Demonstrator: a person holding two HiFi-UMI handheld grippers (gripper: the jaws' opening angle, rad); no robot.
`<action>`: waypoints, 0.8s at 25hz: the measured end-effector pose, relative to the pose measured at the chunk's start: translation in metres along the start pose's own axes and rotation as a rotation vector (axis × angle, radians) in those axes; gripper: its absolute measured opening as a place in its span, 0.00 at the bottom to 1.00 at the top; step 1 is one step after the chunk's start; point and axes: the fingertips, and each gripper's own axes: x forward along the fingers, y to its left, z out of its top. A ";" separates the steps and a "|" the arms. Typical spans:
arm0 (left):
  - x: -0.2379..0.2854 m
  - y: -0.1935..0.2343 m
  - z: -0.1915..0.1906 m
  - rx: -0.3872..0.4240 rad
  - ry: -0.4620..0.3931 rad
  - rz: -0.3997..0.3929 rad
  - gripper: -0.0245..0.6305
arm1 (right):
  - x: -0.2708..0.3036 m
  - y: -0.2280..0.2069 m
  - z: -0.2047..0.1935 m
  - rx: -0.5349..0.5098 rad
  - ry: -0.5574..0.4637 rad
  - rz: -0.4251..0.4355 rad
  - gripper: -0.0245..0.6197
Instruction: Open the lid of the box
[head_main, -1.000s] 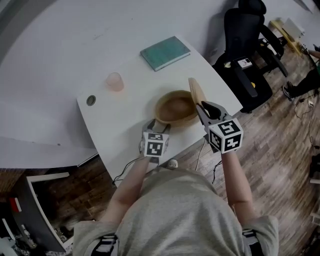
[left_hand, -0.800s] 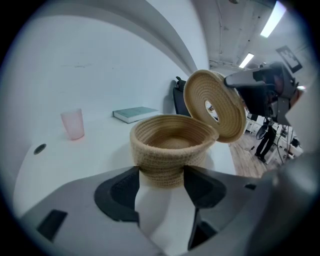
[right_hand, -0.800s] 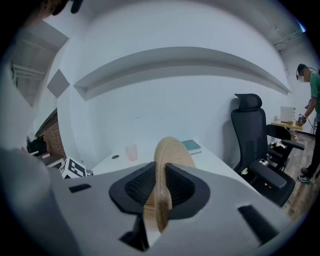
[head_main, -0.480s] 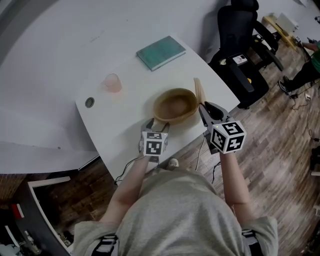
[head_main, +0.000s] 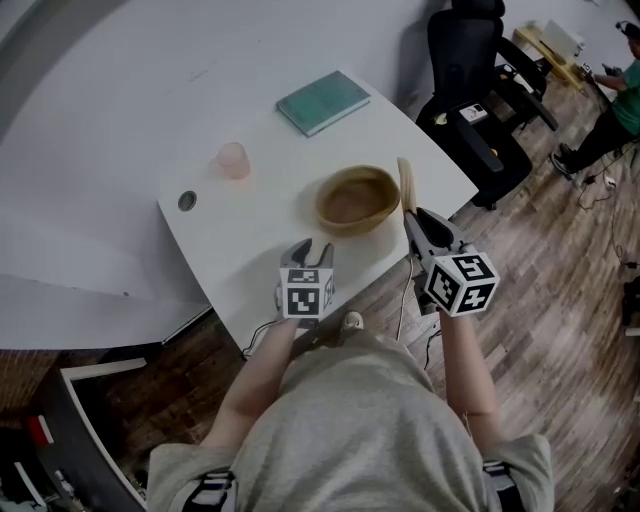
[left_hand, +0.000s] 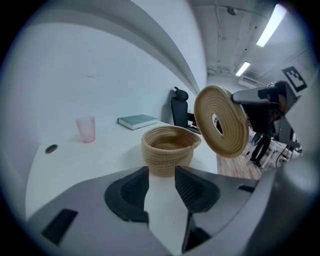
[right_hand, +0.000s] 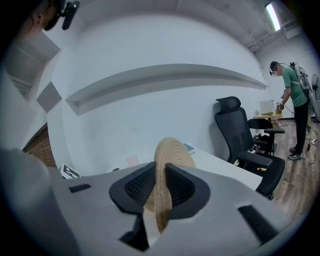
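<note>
The box is a round woven basket (head_main: 357, 198) standing uncovered on the white table (head_main: 260, 215); in the left gripper view the basket (left_hand: 169, 150) lies ahead of the jaws. Its flat woven lid (head_main: 406, 185) stands on edge to the right of the basket, clear of it, with my right gripper (head_main: 412, 215) shut on its rim. The right gripper view shows the lid (right_hand: 167, 170) pinched between both pads. My left gripper (head_main: 308, 250) sits near the table's front edge, short of the basket. Its jaws have just been closing, stand apart, and hold nothing.
A teal book (head_main: 323, 102) lies at the table's far side, with a pink cup (head_main: 232, 160) and a round cable grommet (head_main: 187, 201) to the left. A black office chair (head_main: 470, 70) stands off the right corner. A person (right_hand: 292, 107) stands far right.
My left gripper has drawn back from the basket's near rim toward the table edge. The right gripper has carried the lid a little further right of the basket.
</note>
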 end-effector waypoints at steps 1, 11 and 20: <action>-0.006 0.000 -0.001 0.002 -0.004 -0.004 0.27 | -0.005 0.005 -0.001 0.003 -0.006 -0.004 0.14; -0.074 0.001 -0.008 0.014 -0.078 -0.038 0.16 | -0.052 0.062 -0.013 0.030 -0.057 -0.032 0.14; -0.135 0.001 -0.026 0.028 -0.128 -0.064 0.10 | -0.092 0.113 -0.032 0.052 -0.097 -0.040 0.14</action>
